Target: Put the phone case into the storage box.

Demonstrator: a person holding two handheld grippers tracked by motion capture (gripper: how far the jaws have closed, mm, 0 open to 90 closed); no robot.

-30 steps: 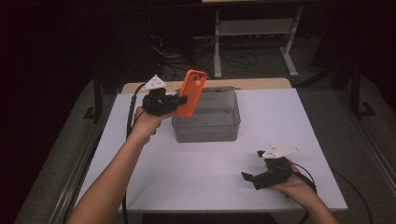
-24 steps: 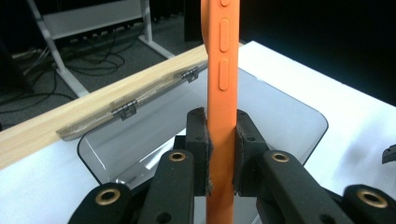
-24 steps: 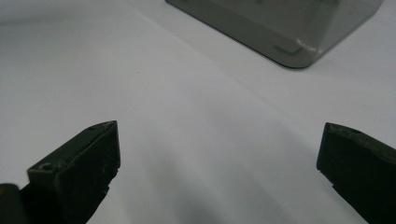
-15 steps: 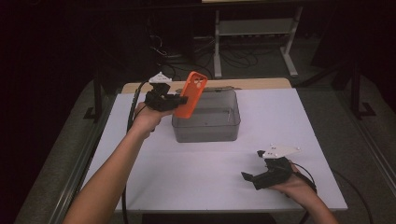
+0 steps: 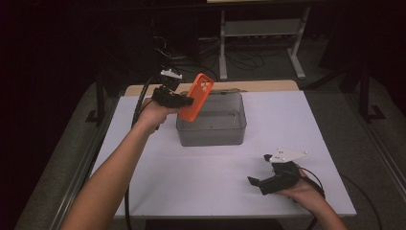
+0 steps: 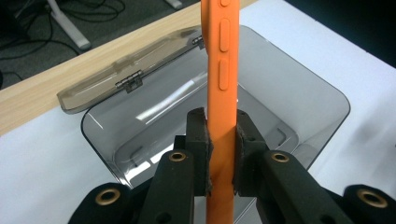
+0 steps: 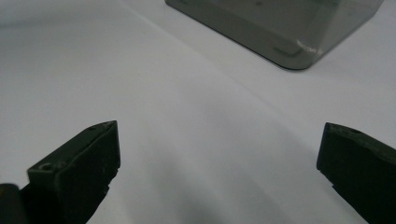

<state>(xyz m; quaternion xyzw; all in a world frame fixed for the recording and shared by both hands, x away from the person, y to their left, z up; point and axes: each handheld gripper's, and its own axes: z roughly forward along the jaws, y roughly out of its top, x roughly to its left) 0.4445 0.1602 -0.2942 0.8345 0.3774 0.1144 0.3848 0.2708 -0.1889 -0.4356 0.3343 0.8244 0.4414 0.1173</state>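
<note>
Overhead, the left tongs (image 5: 184,101) clamp an orange phone case (image 5: 195,97) and hold it tilted in the air over the near-left corner of the smoky clear box (image 5: 210,125), which sits mid-bench on the white bench (image 5: 191,182); the case could knock the box's rim if lowered from this slant. The right tongs (image 5: 261,181) rest low near the bench's front right edge, well apart from the box, with bare bench all around. Along the left tongs, the pads pinch the case (image 6: 219,93) only at its lower end, so it could pivot or slip; below lies the open box (image 6: 327,116), its hinged lid (image 6: 135,74) folded back toward the wooden edge, leaving the mouth free. Along the right tongs (image 7: 219,163), the jaws stand wide apart over bare bench, a box corner (image 7: 299,51) ahead.
</note>
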